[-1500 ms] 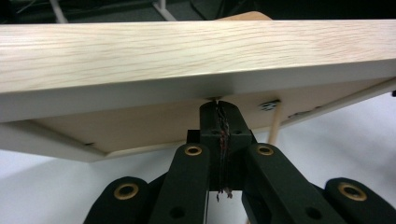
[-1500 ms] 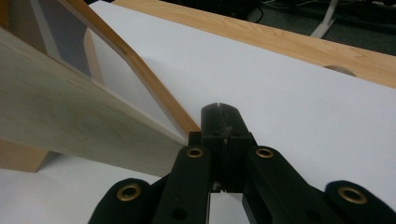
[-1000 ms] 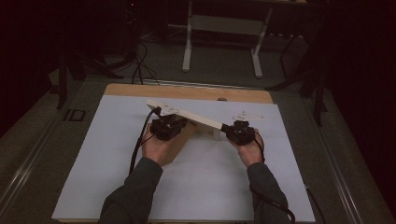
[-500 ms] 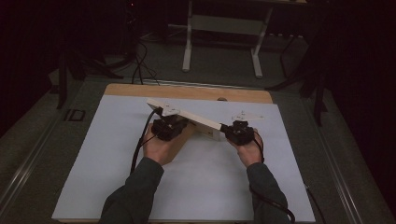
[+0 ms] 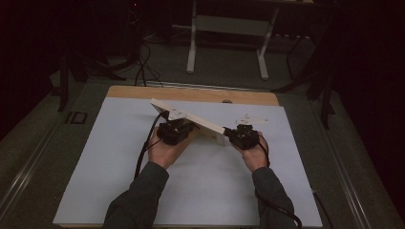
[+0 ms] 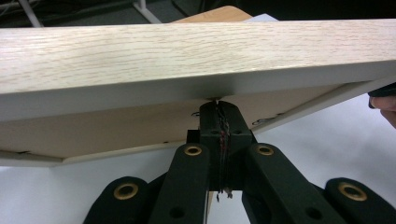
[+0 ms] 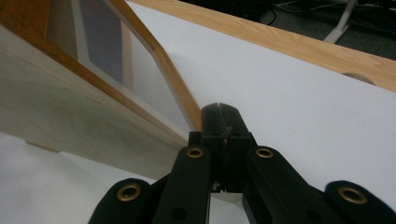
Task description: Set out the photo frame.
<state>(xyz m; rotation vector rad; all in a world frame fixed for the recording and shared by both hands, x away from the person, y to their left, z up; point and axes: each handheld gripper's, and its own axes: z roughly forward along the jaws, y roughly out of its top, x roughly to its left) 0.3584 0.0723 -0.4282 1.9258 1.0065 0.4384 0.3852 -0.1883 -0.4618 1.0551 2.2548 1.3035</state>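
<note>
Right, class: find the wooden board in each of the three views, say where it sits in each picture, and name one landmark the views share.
High view: the wooden board lies slantwise at the centre, between the left gripper and the right gripper.
Left gripper view: it spans the upper half, just above the shut jaws.
Right gripper view: it fills the left side, beside the shut jaws.
Shared landmark: the white table cover, seen under the board.
</note>
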